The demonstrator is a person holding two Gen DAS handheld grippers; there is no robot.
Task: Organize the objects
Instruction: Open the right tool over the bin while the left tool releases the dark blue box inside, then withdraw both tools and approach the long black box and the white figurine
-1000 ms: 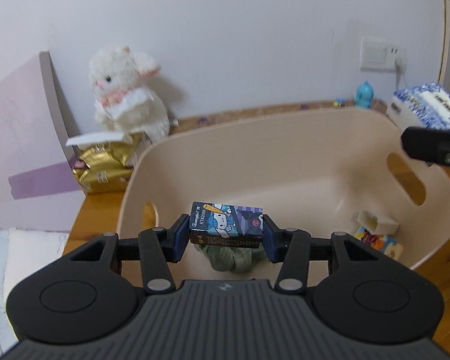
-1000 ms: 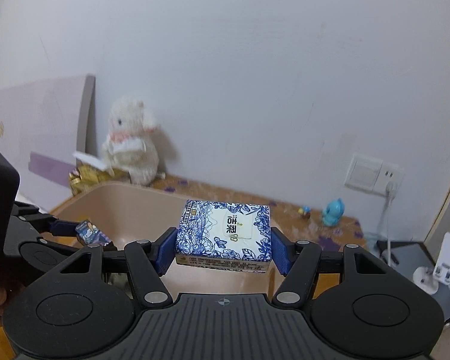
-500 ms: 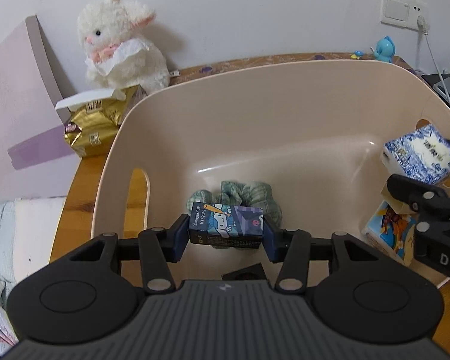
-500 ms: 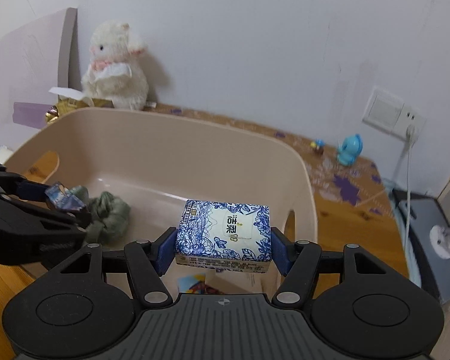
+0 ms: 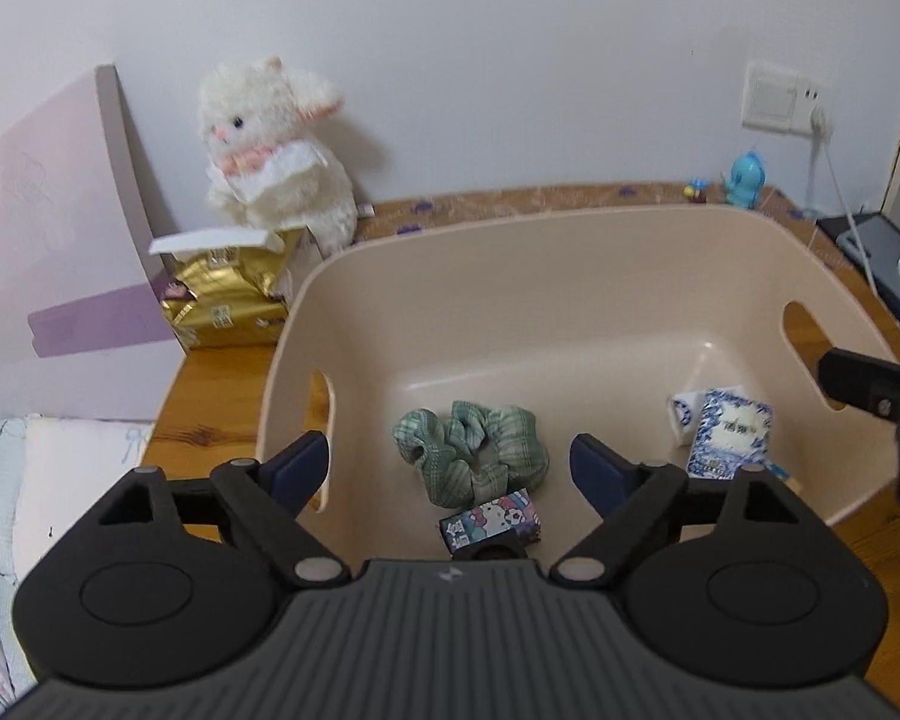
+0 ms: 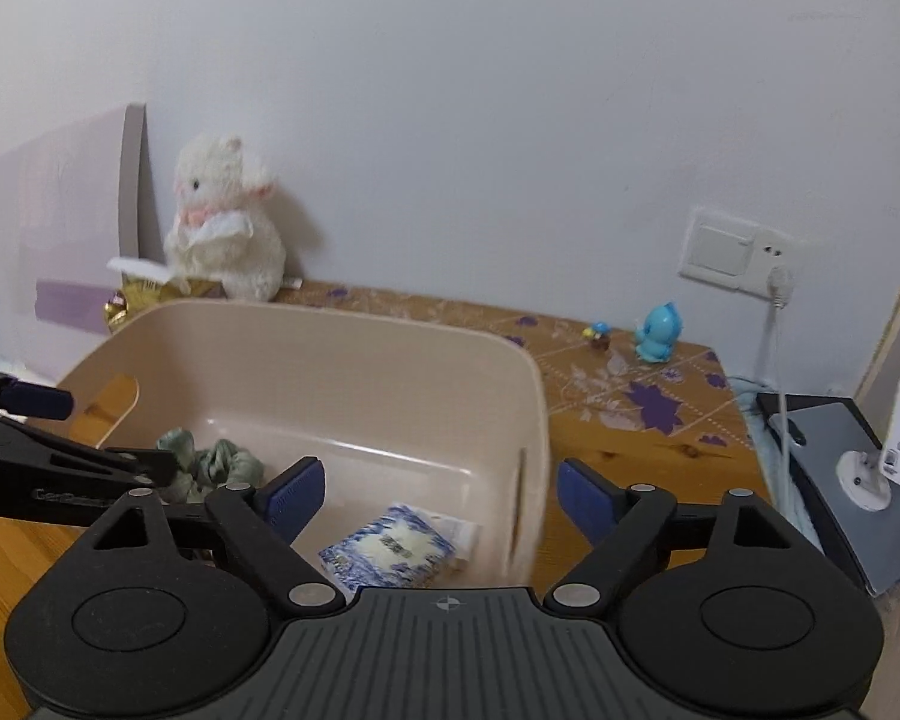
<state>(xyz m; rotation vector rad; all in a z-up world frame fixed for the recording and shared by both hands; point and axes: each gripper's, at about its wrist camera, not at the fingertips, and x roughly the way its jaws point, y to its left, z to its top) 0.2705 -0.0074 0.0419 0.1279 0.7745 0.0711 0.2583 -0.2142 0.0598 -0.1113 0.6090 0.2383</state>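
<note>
Hovering above the bin, the left gripper has its jaws spread wide and holds nothing. The cartoon box lies on the bin floor directly below and between its fingers, touching the near edge of the green scrunchie just ahead.

The right gripper is likewise fully open and empty, positioned over the bin's right end. The tissue pack lies on the bin floor below it, slightly left of centre and near the right wall. In the left wrist view the same pack leans against a small white item, well to the right of the left gripper.

Step in hand, as judged: both items are released into the bin, so this placement is complete.

Next move, as judged: lift both grippers clear of the bin walls and locate another loose object. Candidates ahead on the desk include the gold packet, the plush rabbit and the blue figurine.
</note>
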